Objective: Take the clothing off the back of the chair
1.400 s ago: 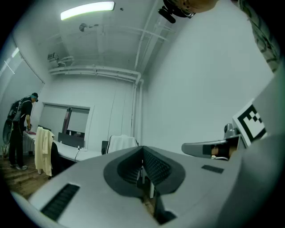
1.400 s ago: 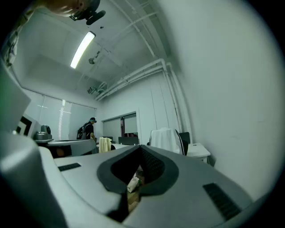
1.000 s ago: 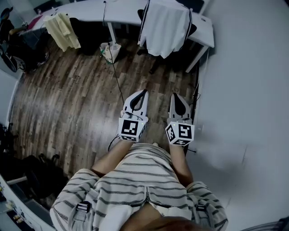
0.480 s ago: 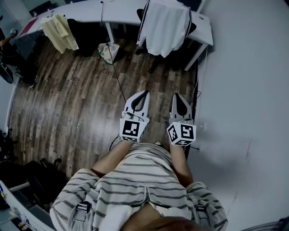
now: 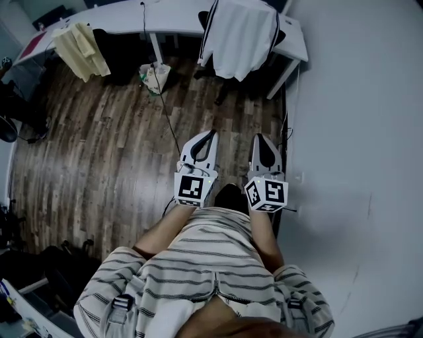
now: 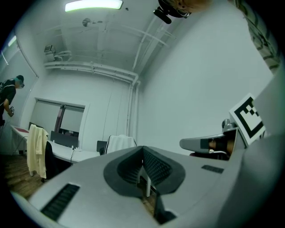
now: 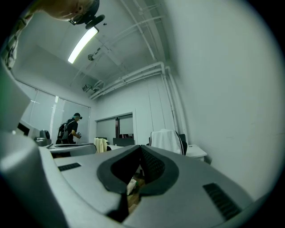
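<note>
A white garment with dark side stripes (image 5: 241, 36) hangs over the back of a black chair (image 5: 281, 41) at the white desk, far ahead in the head view. It also shows small in the left gripper view as the white garment (image 6: 120, 142) and in the right gripper view as the white garment (image 7: 165, 140). My left gripper (image 5: 210, 135) and right gripper (image 5: 263, 137) are side by side in front of my chest, both shut and empty, well short of the chair. A pale yellow garment (image 5: 80, 47) hangs over another chair on the left.
A long white desk (image 5: 175, 16) runs along the back. A white wall (image 5: 357, 132) stands close on my right. A bin with a bag (image 5: 155, 76) and a cable (image 5: 168, 115) lie on the wood floor. A person (image 7: 70, 129) stands far off. Dark bags (image 5: 46, 264) sit lower left.
Both grippers and I have moved forward over the floor toward the desk and chair; the chair with the white garment sits a little closer. The jaws stayed shut.
</note>
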